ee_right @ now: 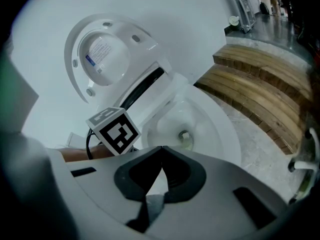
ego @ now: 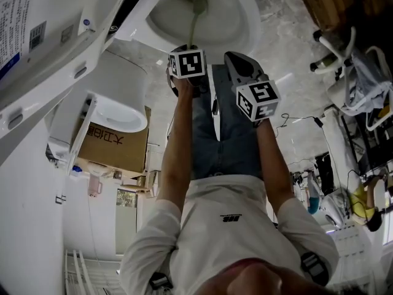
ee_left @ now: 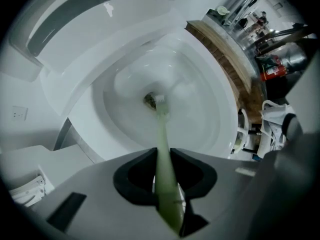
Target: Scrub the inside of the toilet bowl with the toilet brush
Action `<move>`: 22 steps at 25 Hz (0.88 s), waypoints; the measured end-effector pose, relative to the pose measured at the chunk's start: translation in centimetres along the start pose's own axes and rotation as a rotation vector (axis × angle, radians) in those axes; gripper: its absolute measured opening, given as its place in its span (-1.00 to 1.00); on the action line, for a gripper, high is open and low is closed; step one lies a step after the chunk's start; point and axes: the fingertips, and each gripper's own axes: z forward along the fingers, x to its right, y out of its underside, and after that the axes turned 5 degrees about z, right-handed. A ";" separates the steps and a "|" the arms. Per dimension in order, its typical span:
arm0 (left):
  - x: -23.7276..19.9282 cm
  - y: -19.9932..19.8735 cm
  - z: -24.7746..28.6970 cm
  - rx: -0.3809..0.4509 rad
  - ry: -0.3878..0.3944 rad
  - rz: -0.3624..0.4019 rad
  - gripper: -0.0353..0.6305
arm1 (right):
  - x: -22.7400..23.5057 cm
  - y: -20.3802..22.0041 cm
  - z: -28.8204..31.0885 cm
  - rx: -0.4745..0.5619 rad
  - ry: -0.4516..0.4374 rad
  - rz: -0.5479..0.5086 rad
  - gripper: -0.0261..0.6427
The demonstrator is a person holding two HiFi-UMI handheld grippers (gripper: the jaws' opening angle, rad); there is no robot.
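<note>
Left claw: the left claw (ee_left: 161, 153) is clenched on the pale green handle of the brush (ee_left: 164, 160), and the handle runs out between the jaws and down into the bowl (ee_left: 200, 116).
Right claw: the right claw (ee_right: 162, 148) has its jaws closed tip to tip with nothing between them; it hangs above the bowl, just beside the left one, and takes no part in the work.
Brush: its head (ee_left: 159, 101) is at the bottom of the bowl, touching or just beside the drain (ee_left: 149, 100).
Bowl: it is open, with the lid (ee_right: 102, 54) raised, and the inner walls look white and wet.
Done: the brush is picked up and put inside, so I judge that the scrubbing is under way at the lowest part.
Left: I cannot tell how much of the wall is already scrubbed. The upper walls and the part under the rim probably need passes, and the brush must go back afterwards.
</note>
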 end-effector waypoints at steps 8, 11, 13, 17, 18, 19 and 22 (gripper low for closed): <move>-0.2 -1.6 1.0 0.003 -0.031 -0.031 -0.62 | 0.9 -0.4 -0.4 0.002 0.000 0.008 -0.94; -0.4 -2.1 1.3 0.001 -0.039 -0.036 -0.62 | 1.1 -0.5 -0.4 0.004 0.003 0.013 -0.94; -0.6 -2.5 1.6 0.002 -0.046 -0.035 -0.62 | 1.2 -0.5 -0.5 0.006 0.003 0.016 -0.94; -0.8 -3.0 1.8 0.000 -0.051 -0.028 -0.62 | 1.2 -0.4 -0.6 0.009 0.003 0.019 -0.94; -0.8 -3.1 1.7 0.002 -0.050 -0.025 -0.62 | 1.2 -0.4 -0.6 0.011 0.004 0.020 -0.94; -0.7 -3.1 1.6 0.003 -0.049 -0.021 -0.62 | 1.2 -0.4 -0.7 0.013 0.005 0.020 -0.94; -0.4 -2.8 1.2 0.005 -0.045 -0.011 -0.62 | 1.2 -0.5 -1.0 0.019 0.008 0.020 -0.94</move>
